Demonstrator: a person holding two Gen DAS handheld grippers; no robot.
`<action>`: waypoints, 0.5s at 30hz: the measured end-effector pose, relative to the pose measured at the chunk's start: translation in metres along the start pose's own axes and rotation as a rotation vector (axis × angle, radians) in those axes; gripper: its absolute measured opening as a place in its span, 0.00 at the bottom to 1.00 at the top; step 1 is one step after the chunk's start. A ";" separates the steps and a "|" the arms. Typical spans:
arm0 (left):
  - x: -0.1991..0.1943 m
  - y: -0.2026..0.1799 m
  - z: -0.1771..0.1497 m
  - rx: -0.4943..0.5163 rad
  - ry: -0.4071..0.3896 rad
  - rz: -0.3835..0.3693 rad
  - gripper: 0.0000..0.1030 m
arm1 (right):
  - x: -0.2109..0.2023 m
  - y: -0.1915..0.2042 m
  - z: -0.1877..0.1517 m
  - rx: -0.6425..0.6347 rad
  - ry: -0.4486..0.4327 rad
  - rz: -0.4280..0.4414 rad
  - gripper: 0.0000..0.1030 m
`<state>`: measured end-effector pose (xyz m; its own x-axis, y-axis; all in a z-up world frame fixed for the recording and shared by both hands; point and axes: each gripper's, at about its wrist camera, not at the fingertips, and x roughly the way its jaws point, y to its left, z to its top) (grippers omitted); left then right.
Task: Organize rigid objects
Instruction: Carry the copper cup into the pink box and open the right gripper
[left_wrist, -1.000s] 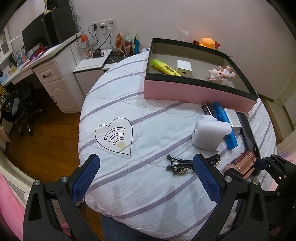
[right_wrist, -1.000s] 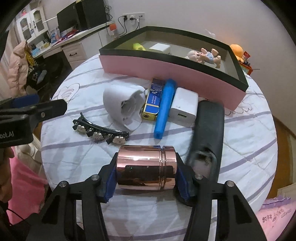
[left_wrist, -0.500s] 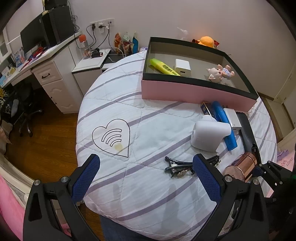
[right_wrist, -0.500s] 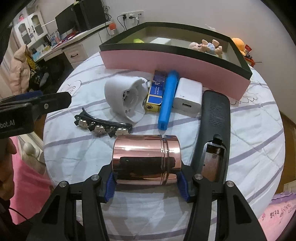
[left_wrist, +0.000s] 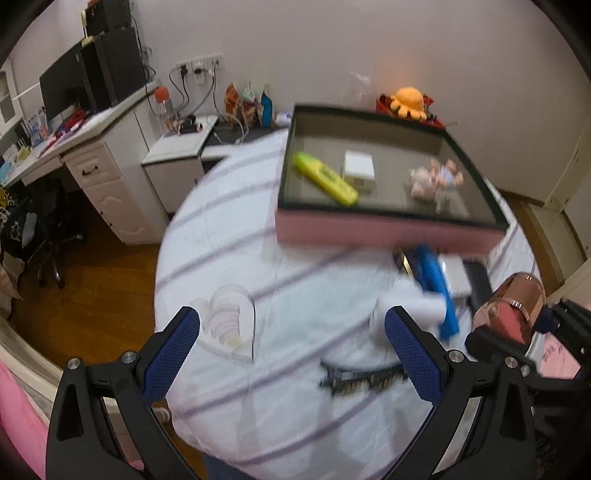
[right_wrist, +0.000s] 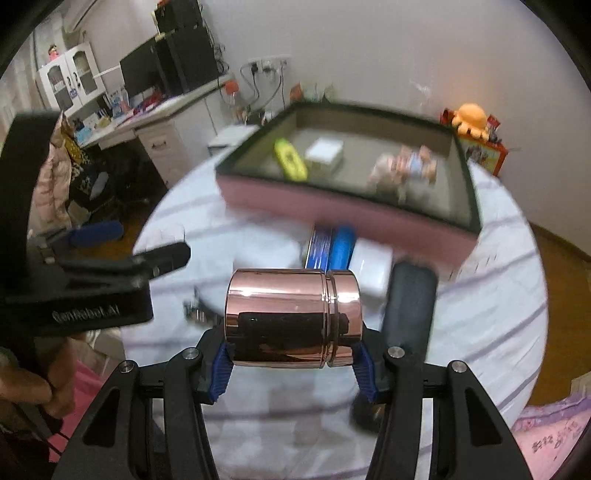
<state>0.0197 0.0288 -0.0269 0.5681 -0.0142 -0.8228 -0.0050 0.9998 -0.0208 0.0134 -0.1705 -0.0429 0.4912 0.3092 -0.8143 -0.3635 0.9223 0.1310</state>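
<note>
My right gripper (right_wrist: 291, 363) is shut on a shiny copper canister (right_wrist: 291, 317) and holds it on its side, lifted above the round table (right_wrist: 480, 332); it also shows in the left wrist view (left_wrist: 511, 306). My left gripper (left_wrist: 291, 343) is open and empty over the table's near left. The pink box (left_wrist: 388, 232) (right_wrist: 332, 206) at the back holds a yellow highlighter (left_wrist: 325, 179), a white cube (left_wrist: 358, 168) and a small doll (left_wrist: 436, 179). In front of it lie a blue tube (left_wrist: 436, 288), a white charger (right_wrist: 369, 269), a black remote (right_wrist: 410, 306), a white holder (left_wrist: 410, 302) and a black hair clip (left_wrist: 362, 376).
A white desk with drawers (left_wrist: 96, 173) and a monitor (left_wrist: 66, 85) stand to the left, with an office chair (left_wrist: 40, 240) on the wood floor. An orange plush toy (left_wrist: 408, 103) sits behind the box. Pink bedding (right_wrist: 554, 439) lies at the lower right.
My right gripper has lifted the copper canister off the table and carried it up. Both views have risen and blurred; the left gripper stays open.
</note>
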 end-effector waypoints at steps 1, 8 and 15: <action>-0.001 0.001 0.007 -0.003 -0.015 0.003 0.99 | -0.003 -0.002 0.009 0.000 -0.013 -0.003 0.54; 0.009 0.004 0.060 -0.004 -0.087 0.042 0.99 | 0.009 -0.023 0.084 0.012 -0.070 -0.051 0.54; 0.043 0.003 0.094 0.002 -0.090 0.059 0.99 | 0.072 -0.045 0.126 0.068 -0.008 -0.026 0.54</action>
<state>0.1212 0.0323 -0.0087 0.6383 0.0463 -0.7684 -0.0391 0.9989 0.0277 0.1642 -0.1607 -0.0361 0.5061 0.2869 -0.8133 -0.2960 0.9435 0.1487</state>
